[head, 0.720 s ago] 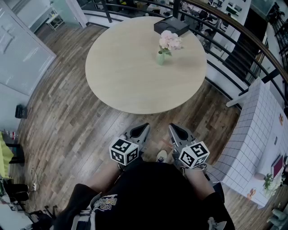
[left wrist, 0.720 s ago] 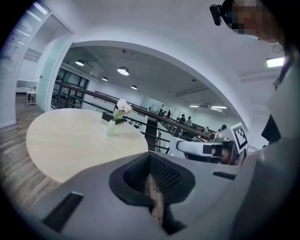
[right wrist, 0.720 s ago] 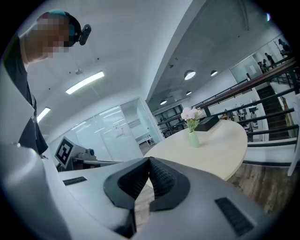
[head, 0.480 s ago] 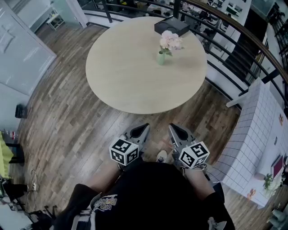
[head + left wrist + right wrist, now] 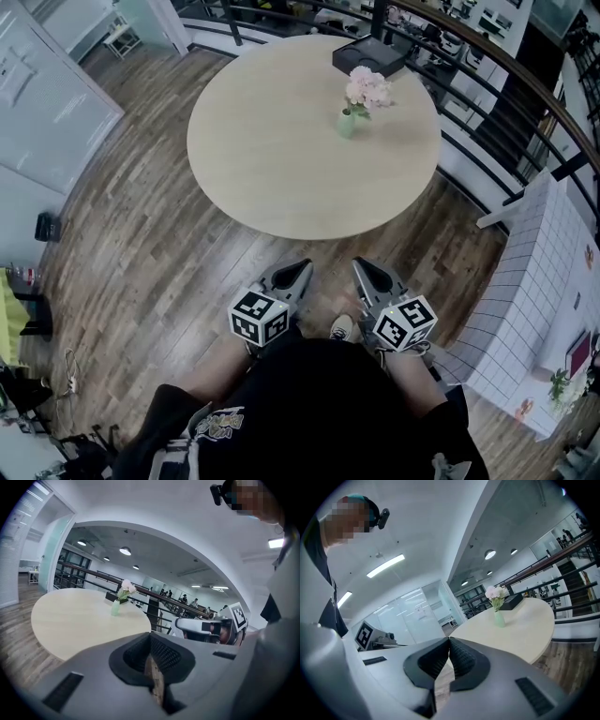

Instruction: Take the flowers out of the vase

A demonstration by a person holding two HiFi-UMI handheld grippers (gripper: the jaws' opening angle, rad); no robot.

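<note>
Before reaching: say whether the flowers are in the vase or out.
In: the pink flowers stand upright in the green vase on the table.

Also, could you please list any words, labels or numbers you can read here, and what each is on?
Nothing here is readable.
Print on the person's black shirt: too small and blurred to read.
Sheet on the glass wall: blurred, unreadable.
Cubes on left gripper and right gripper: square marker patterns only, no letters.
</note>
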